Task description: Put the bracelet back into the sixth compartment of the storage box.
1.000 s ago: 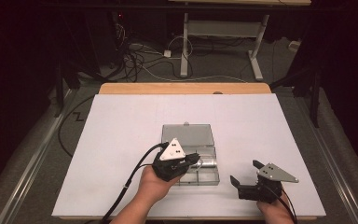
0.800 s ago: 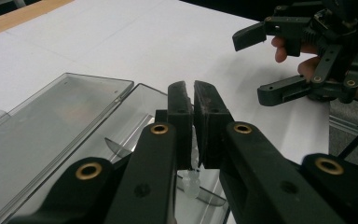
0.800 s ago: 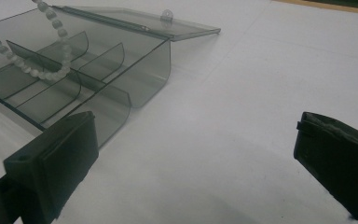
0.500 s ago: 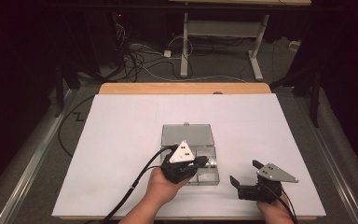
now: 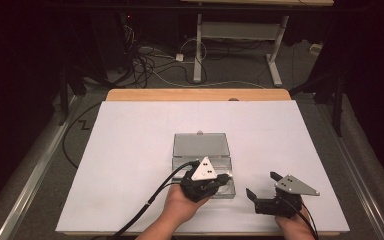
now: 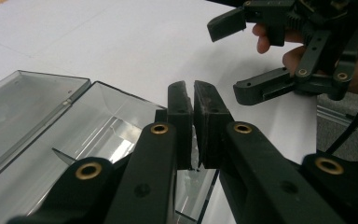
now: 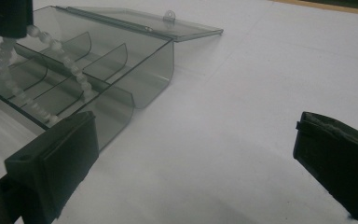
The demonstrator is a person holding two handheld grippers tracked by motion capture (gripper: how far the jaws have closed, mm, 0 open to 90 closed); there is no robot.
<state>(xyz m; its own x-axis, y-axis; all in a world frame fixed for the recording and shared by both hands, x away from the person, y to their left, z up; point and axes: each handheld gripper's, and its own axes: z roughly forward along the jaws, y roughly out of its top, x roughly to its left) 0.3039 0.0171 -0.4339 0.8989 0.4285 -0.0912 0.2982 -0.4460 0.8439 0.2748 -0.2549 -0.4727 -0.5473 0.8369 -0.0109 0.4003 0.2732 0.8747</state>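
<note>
A clear plastic compartment box (image 5: 179, 164) lies mid-table with its lid (image 5: 200, 145) folded back flat. My left gripper (image 5: 224, 179) hovers over the box's right end, shut on a string of white beads (image 7: 41, 39). In the right gripper view the beads hang in a loop from the left gripper's jaws down into a front compartment of the box (image 7: 154, 74). In the left gripper view my left gripper (image 6: 193, 93) has its jaws pressed together above the box (image 6: 121, 108), hiding the beads. My right gripper (image 5: 261, 183) rests open to the right of the box, holding nothing.
A white sheet (image 5: 130, 165) covers the table, with a wooden strip (image 5: 195, 94) along the far edge. A black cable (image 5: 150, 202) trails from the left gripper toward the front edge. Table legs and cables stand on the floor behind.
My left gripper has shifted to the right across the box with the beads in it. The right gripper has stayed where it was.
</note>
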